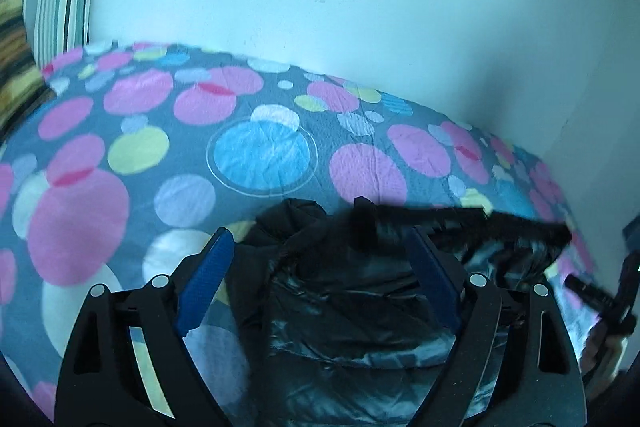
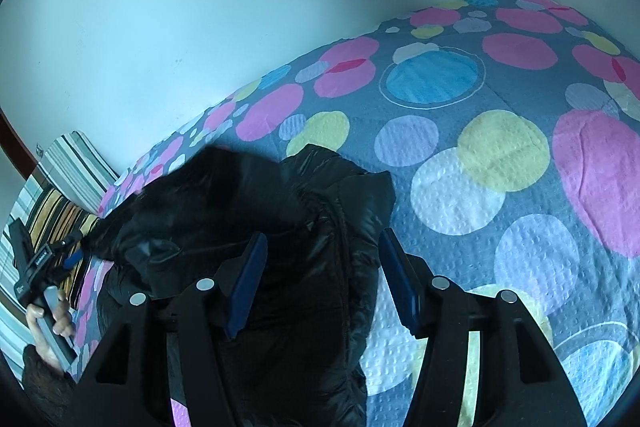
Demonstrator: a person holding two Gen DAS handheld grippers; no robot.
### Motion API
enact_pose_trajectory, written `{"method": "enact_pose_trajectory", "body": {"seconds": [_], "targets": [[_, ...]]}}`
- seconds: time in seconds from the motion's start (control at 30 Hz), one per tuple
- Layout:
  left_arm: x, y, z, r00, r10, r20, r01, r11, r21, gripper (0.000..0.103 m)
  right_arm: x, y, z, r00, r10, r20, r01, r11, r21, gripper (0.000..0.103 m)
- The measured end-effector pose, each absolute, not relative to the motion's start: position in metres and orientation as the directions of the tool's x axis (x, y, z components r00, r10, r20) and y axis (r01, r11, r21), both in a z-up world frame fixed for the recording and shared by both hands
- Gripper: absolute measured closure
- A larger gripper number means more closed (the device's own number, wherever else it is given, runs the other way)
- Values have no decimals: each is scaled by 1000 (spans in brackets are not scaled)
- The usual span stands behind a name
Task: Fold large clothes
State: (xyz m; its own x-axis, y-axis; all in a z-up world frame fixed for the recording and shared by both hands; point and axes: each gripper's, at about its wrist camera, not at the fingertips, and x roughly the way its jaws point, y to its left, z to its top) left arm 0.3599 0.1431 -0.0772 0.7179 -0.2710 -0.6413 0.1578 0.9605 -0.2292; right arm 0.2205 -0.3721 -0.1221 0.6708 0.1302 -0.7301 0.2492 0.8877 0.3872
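A shiny black puffer jacket [image 1: 340,307] lies bunched on the bed, with a fur-like trim [image 1: 500,223] along its far edge. My left gripper [image 1: 320,233] hovers over it, jaws wide open; the blue pads [image 1: 204,279] touch no fabric. In the right wrist view the jacket [image 2: 280,219] spreads to the left, its right edge below my right gripper [image 2: 323,235]. That gripper stands partly open above the cloth without pinching it. At that view's left edge a hand [image 2: 52,323] holds the left gripper's handle.
The bed carries a grey bedspread [image 1: 260,151] with pink, blue and yellow circles, which stretches bare to the right [image 2: 500,167]. A pale wall [image 1: 360,7] runs along the far side. Striped pillows [image 2: 72,163] lean at the bed's end.
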Motion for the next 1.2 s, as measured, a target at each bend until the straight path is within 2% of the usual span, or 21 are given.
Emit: {"method": "enact_pose_trajectory", "body": {"seconds": [0.13,0.3,0.43,0.53,0.57,0.6,0.63,0.67,0.73,0.83,1.07,1.2], "targets": [[361,140,-86,695,-262,-669,197,965,-173,16,227,-364,-117,676,123,-727,226,904,362,45],[386,132,-104,635,-270,-724,211,962,-174,16,251,-362,-117,657,120,-744,197,926,323,45],[410,125,-117,611,-225,-759,200,972,-127,16,282,-358,-121,632,66,-772,170,960,222,45],[424,118,-127,586,-193,-787,207,975,-85,17,308,-356,-131,597,96,-797,135,967,217,45],[426,116,-130,581,-175,-794,206,976,-65,27,314,-355,-136,583,112,-805,126,966,225,45],[428,113,-134,576,-159,-802,207,977,-45,42,319,-354,-140,569,124,-813,118,966,230,49],[431,111,-140,565,-139,-814,209,978,-22,47,324,-352,-144,554,132,-822,111,967,229,64],[434,110,-145,556,-119,-822,206,979,-2,52,330,-347,-149,538,117,-835,103,974,203,68],[436,108,-152,556,-81,-827,192,981,33,53,336,-336,-154,525,74,-848,87,986,139,77],[439,108,-161,567,-40,-823,165,984,66,52,345,-326,-161,518,24,-855,79,994,75,80],[450,108,-185,567,2,-824,109,991,78,43,371,-323,-202,440,11,-898,84,995,53,79],[450,109,-178,569,9,-822,100,992,81,40,375,-323,-203,433,22,-901,92,993,68,78]]}}
